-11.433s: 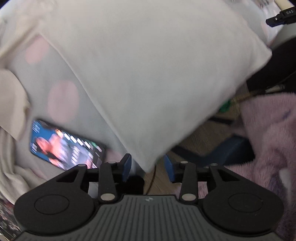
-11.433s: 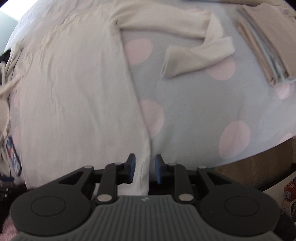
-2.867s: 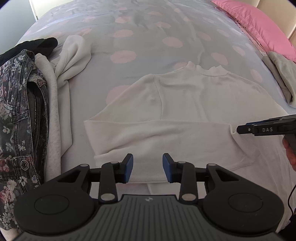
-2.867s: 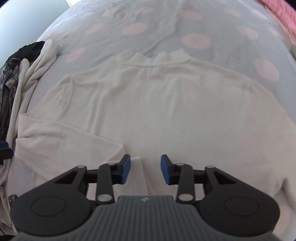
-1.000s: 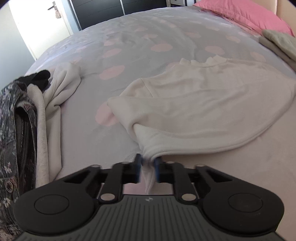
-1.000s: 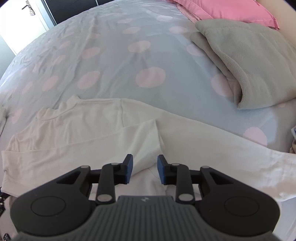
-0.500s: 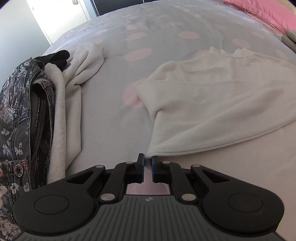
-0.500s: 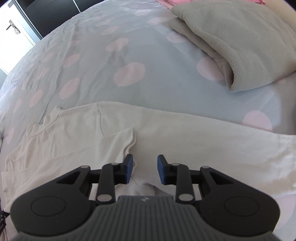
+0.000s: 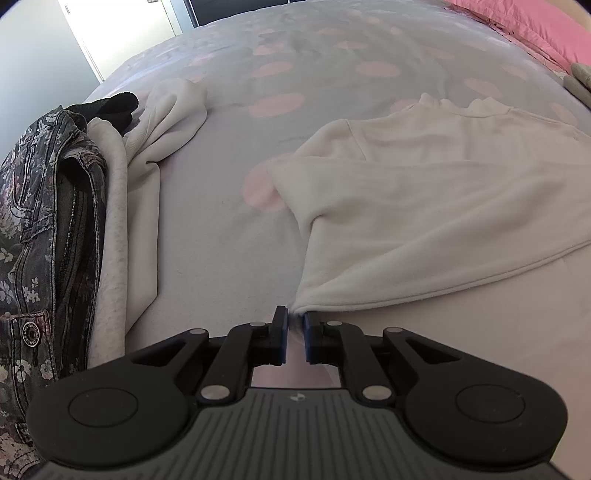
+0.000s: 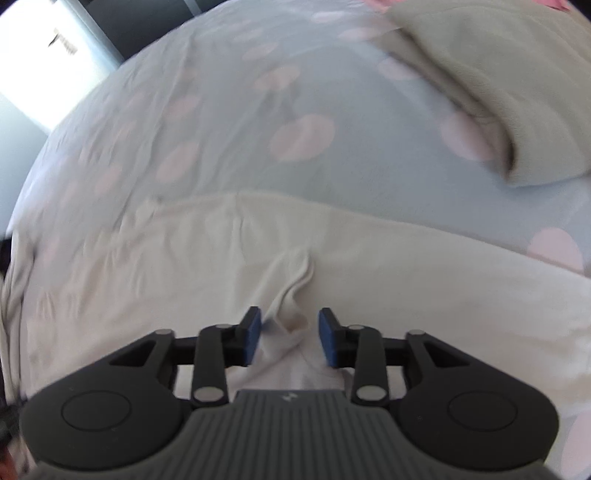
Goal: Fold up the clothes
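Note:
A white long-sleeved sweater [image 9: 424, 206] lies spread on the dotted bed sheet [image 9: 221, 229], its lower part folded up over the body. My left gripper [image 9: 294, 319] is at the fold's near left corner. Its jaws are opening slightly, and the hem corner is still pinched between the blue pads. In the blurred right wrist view the sweater [image 10: 147, 266] fills the lower half. My right gripper [image 10: 290, 323] hangs low over it with its jaws opening. A raised wrinkle of sweater cloth [image 10: 291, 291] lies between the pads, and neither pad presses on it.
A pile of clothes lies along the bed's left edge: floral denim [image 9: 44, 206], a pale sweatshirt [image 9: 144, 192] and a black garment [image 9: 110, 105]. A folded grey fleece [image 10: 498, 74] sits far right, with a pink pillow [image 9: 535, 26] beyond it. A bright doorway is at the far left.
My right gripper sank toward the sweater and its jaws widened around a wrinkle of cloth. The left gripper stayed at the hem corner, and the gap between its pads is slightly wider.

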`<state>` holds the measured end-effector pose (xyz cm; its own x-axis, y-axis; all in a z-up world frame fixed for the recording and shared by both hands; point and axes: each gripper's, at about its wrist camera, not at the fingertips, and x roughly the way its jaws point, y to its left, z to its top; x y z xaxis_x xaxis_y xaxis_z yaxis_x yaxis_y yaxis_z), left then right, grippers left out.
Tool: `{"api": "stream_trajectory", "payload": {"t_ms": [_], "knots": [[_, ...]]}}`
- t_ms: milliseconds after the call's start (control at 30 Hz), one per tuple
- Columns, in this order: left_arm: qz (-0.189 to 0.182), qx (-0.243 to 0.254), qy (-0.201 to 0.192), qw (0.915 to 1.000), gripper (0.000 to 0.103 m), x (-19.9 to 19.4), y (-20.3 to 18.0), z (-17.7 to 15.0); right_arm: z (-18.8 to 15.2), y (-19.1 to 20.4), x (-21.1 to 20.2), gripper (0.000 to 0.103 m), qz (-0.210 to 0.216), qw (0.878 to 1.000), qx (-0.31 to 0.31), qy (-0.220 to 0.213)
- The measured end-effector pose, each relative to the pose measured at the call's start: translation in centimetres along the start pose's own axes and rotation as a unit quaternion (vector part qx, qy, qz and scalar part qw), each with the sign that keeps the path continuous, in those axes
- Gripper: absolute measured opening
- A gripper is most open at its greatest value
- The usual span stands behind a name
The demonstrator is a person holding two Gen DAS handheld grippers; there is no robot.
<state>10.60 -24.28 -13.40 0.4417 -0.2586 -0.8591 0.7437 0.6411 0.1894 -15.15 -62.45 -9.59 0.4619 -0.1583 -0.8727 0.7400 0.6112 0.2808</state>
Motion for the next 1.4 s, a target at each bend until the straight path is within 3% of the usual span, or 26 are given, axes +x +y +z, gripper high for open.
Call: {"api": "stream_trajectory", "payload": {"t_ms": [133, 267, 367, 467, 567, 700, 767, 933, 1067, 1133, 1233, 1400], "knots": [[0.002, 0.002, 0.001, 1.0000, 0.010, 0.1, 0.0, 0.1, -0.9, 0.9, 1.3, 0.041, -0.033, 0.998, -0.050, -0.005], [0.002, 0.005, 0.001, 1.0000, 0.010, 0.1, 0.0, 0.1, -0.6, 1.4, 0.7, 0.019, -0.022, 0.998, -0.054, -0.003], [0.001, 0.005, 0.002, 1.0000, 0.010, 0.1, 0.0, 0.0, 0.0, 1.6, -0.7, 0.016, -0.009, 1.000, -0.027, 0.006], [0.003, 0.009, 0.002, 1.0000, 0.010, 0.1, 0.0, 0.1, 0.3, 0.8, -1.4, 0.016, -0.016, 0.999, 0.027, 0.044], [0.003, 0.018, 0.005, 0.9998, 0.011, 0.0, -0.1, 0.1, -0.2, -0.8, -0.6, 0.018, -0.028, 0.996, 0.063, 0.056], [-0.016, 0.029, 0.041, 0.9986, 0.016, -0.2, 0.8, 0.0, -0.2, -1.5, -1.0, 0.036, -0.036, 0.995, 0.082, 0.052], [-0.028, 0.028, 0.060, 0.9974, 0.018, -0.4, 1.7, 0.0, 0.2, -1.1, -1.9, 0.038, -0.052, 0.996, 0.069, 0.037], [-0.054, -0.010, 0.068, 0.9962, 0.018, -1.8, 5.2, 0.2, 1.3, -1.0, -3.8, 0.040, -0.092, 0.995, 0.049, -0.008], [-0.081, -0.069, 0.033, 0.9938, 0.031, -2.9, 7.4, 2.3, 1.8, -1.0, -3.5, 0.043, -0.055, 0.997, 0.048, -0.015], [-0.093, -0.107, 0.015, 0.9898, 0.032, -2.8, 8.1, 3.9, 2.0, -0.3, -2.8, 0.043, -0.048, 0.998, 0.035, -0.017], [-0.105, -0.151, -0.002, 0.9830, 0.032, -1.4, 8.5, 5.9, 2.4, 0.2, -2.0, 0.043, -0.045, 0.998, 0.030, -0.021], [-0.094, -0.190, 0.008, 0.9773, 0.032, 2.9, 7.9, 7.6, 3.0, 0.2, -0.6, 0.044, -0.042, 0.999, 0.027, -0.018]]}}
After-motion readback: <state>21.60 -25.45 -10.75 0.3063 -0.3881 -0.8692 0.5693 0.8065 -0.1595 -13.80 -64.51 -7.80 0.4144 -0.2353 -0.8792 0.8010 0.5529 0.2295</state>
